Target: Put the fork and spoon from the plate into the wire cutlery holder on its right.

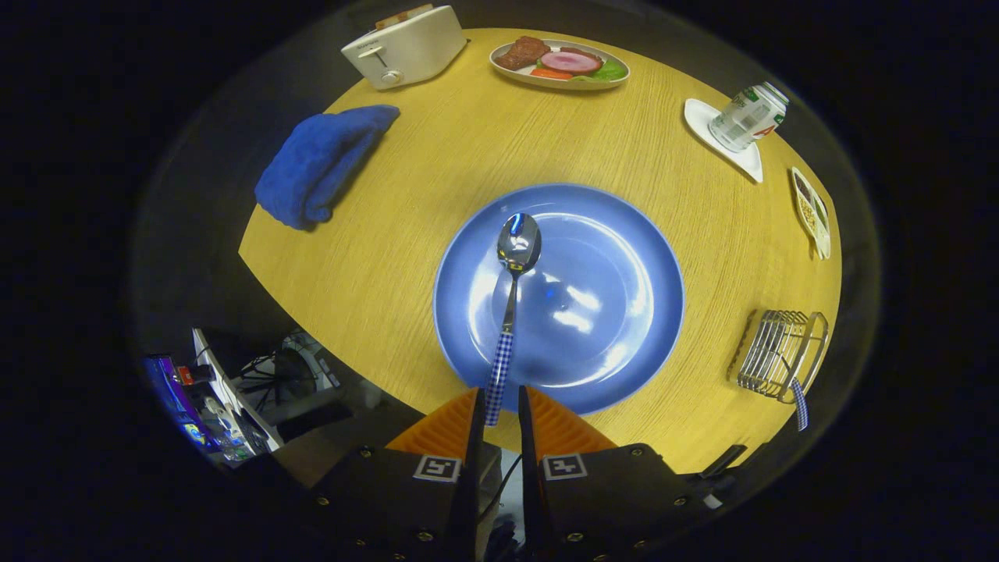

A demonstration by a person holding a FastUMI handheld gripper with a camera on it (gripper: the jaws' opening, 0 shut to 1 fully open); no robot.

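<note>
My gripper pinches the spoon by its handle tip above the plate; it could swivel or slip before the wire cutlery holder.

The single camera rides on the hand-held gripper and looks forward along its two fingers, which stand at the bottom of the view. It sits high above the near edge of the round table and faces steeply down and across it. The blue plate lies close, just ahead of the fingers; the toaster stands far, at the opposite edge. The fisheye lens bends the table's border strongly.
</note>
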